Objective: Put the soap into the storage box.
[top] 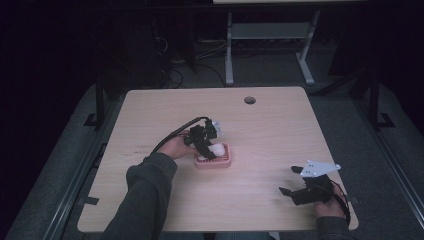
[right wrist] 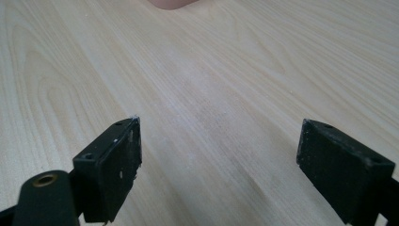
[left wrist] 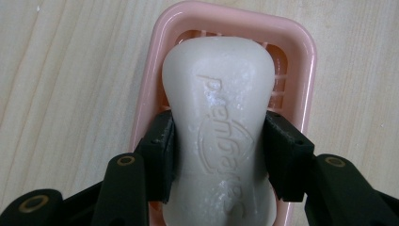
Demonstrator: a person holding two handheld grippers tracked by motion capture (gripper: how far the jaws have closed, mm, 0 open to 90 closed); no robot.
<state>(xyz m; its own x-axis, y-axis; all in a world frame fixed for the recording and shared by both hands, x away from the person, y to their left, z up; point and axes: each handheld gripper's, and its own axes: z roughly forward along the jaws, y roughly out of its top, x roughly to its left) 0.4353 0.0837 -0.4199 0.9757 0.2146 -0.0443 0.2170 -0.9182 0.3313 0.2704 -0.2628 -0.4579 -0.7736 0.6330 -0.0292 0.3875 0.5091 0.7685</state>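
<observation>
The left tongs grasp a bar of soap, 1 black jaw pressed flat against each long side at about the bar's middle. The soap is off-white and matt, with rounded corners and a slight waist where the jaws pinch it. Its top face carries a raised brand word inside a curved outline, running along the bar's length; the letters are too soft to read with certainty. Fine pale specks and a faint crust lie over the top face, thickest near the lettering.

Directly beneath the left tongs sits a pink soap dish, a rounded rectangle with a smooth raised rim and a slotted floor that shows on either side of the bar. The soap lies lengthwise over the dish, its far end inside the far rim; whether it rests on the slotted floor or is held just above it cannot be told. In the high view the left tongs hang over the dish near the middle of the desk, with the white soap between the jaws.

The right tongs are released, jaws wide apart over bare wood, well apart from the dish, whose pink edge lies far ahead of them. In the high view they sit near the desk's near right corner.
</observation>
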